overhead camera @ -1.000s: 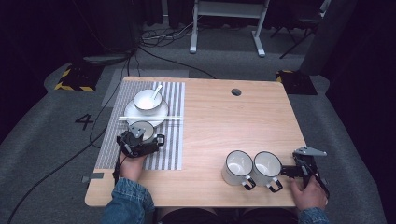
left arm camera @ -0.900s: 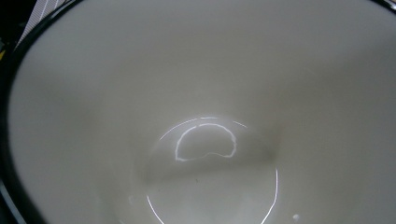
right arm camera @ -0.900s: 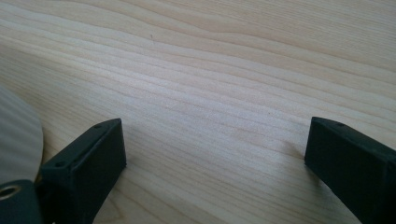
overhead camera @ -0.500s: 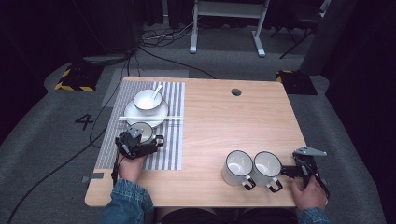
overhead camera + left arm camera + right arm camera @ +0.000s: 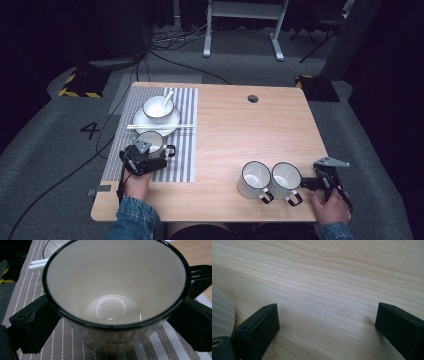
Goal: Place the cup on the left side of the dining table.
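While three mugs (image 5: pixel 255 178) (one bowl (image 5: pixel 158 107), one plate (image 5: pixel 172 122)).

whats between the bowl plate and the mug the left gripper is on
A pair of white chopsticks lies across the striped mat, between the plate and the mug, seen in the high view.

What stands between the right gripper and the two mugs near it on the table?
Nothing visible. The right gripper is open, with bare wood between its jaws, and sits just right of the right mug. That mug itself stands between the gripper and the left mug, which touches it.
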`<act>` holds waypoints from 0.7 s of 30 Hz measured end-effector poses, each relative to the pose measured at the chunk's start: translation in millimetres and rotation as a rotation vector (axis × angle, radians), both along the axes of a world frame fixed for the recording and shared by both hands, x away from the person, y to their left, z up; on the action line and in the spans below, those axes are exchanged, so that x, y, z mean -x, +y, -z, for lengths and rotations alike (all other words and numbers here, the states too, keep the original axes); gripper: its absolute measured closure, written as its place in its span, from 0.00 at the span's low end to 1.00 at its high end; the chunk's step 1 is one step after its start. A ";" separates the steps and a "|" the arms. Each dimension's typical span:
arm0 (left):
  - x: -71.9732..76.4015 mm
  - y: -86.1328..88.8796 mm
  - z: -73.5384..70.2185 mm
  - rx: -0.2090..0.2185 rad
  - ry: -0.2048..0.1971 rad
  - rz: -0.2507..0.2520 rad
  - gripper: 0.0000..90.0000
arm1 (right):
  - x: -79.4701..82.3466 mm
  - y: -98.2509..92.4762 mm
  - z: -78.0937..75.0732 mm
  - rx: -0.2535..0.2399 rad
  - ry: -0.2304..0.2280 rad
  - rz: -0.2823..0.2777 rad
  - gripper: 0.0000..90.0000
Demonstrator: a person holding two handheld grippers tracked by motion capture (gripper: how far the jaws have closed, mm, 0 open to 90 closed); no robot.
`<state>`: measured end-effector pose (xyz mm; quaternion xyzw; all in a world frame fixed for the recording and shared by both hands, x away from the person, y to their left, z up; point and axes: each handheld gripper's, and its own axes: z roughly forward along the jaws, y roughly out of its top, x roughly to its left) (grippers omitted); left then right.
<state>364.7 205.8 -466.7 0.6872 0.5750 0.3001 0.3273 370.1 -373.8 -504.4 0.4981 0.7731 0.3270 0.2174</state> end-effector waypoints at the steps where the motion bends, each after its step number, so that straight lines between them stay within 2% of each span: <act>1: 2.3 0.2 -1.1 0.010 0.006 0.001 0.04 | 0.0 0.0 0.0 0.000 0.000 0.000 0.06; 2: 4.8 0.9 -1.6 0.008 -0.009 -0.001 0.05 | 0.0 0.0 0.0 0.000 0.001 0.000 0.06; 4: 11.0 1.5 -4.0 0.019 -0.020 0.007 0.06 | 0.0 0.0 0.0 0.000 0.000 0.000 0.06; 5: 14.7 1.6 -6.0 0.024 -0.014 0.014 0.06 | 0.0 0.0 0.0 0.000 0.000 0.000 0.06; 6: 18.3 1.3 -7.3 0.029 -0.027 0.019 0.06 | 0.0 0.0 0.0 0.000 0.000 0.000 0.06; 12: 41.9 -0.1 -14.9 0.044 -0.062 0.077 0.07 | 0.0 0.0 0.0 0.000 0.000 0.000 0.06; 21: 71.8 3.4 -17.8 0.041 -0.051 0.112 0.07 | 0.0 0.1 0.0 0.000 0.001 0.000 0.06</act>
